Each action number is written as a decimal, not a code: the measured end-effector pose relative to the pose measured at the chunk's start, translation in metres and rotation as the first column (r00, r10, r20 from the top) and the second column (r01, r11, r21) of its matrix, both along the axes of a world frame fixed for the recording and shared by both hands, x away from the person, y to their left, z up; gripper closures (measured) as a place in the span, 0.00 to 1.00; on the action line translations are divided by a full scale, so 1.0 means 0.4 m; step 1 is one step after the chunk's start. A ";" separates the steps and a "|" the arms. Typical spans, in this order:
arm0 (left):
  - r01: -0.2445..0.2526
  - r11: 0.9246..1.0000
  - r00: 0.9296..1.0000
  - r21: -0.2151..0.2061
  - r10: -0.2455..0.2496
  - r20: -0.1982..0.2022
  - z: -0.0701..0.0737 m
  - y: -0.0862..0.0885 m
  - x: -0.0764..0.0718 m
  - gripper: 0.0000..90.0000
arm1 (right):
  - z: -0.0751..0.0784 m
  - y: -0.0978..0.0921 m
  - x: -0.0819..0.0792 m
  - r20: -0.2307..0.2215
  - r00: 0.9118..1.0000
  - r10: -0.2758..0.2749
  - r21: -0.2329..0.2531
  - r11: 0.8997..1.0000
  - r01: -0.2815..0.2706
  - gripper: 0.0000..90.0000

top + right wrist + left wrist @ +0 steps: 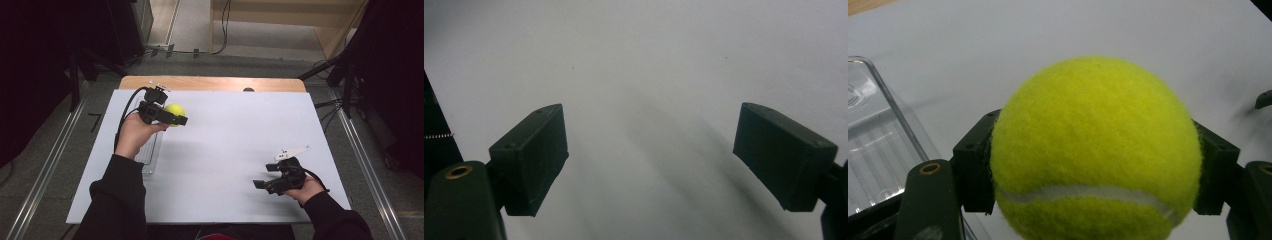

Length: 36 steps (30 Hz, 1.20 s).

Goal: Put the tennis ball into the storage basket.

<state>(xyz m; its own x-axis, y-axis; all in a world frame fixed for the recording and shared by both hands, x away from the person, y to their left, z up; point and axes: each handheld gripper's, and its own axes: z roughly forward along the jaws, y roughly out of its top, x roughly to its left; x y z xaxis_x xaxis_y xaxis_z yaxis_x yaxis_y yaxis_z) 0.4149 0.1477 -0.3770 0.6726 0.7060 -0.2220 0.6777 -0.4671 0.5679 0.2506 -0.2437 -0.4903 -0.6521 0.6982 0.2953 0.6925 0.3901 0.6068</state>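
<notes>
Tennis ball [1095, 150], yellow-green and fuzzy, is sitting clamped between the two black jaws of the left gripper [1095, 170]; a jaw block is pressing against each side of it, and its white seam is curving across the lower part of the face turned toward the left gripper's camera. In the high view the ball [175, 112] is showing at the gripper's [172, 118] tip, held up off the white board [235, 150] over its far left part (a soft shadow is lying on the board nearer the person). The left hand [134, 135] is gripping the tool from below, its black cable looping back toward the sleeve.

Just beside that hand, a clear plastic tray [150, 150] is lying on the board near its left edge; in the left gripper view its ribbed floor and rounded rim [870, 145] are showing at the left, below and beside the ball.

Right gripper [651, 160]: jaws are standing wide apart with nothing between them, only bare white board beneath. In the high view this gripper [261, 185] is sitting low over the near right part of the board, pointing leftward, held by the right hand [305, 189], with its grey three-cornered plate on top. The two grippers are well apart.

Under the board, a strip of wooden table [210, 83] is showing along the far edge.
</notes>
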 end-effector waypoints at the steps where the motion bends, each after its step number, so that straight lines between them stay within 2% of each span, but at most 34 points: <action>1: -0.006 1.000 1.000 -0.004 0.006 0.000 0.000 0.002 0.000 0.29 | 0.000 0.000 0.000 0.000 1.000 0.002 0.000 1.000 -0.002 0.14; 7: -0.017 1.000 1.000 -0.001 0.017 0.003 0.004 0.020 0.001 0.29 | -0.001 0.002 0.001 0.002 1.000 0.007 -0.003 1.000 -0.007 0.14; 18: -0.086 0.996 0.996 0.000 0.086 -0.001 0.006 0.052 0.008 0.29 | 0.000 0.002 0.000 0.006 1.000 0.008 0.004 1.000 -0.008 0.14; 24: -0.120 0.993 0.993 -0.005 0.120 -0.001 0.010 0.073 0.010 0.29 | 0.000 0.003 0.000 0.003 1.000 0.008 0.003 1.000 -0.008 0.14; 28: -0.148 0.989 0.989 -0.016 0.148 -0.018 0.012 0.087 0.013 0.29 | 0.000 0.003 0.000 0.003 1.000 0.009 0.002 1.000 -0.009 0.14; 36: -0.175 0.985 0.984 -0.004 0.175 -0.009 0.013 0.109 0.015 0.29 | -0.001 0.005 0.000 0.001 1.000 0.010 0.002 1.000 -0.010 0.14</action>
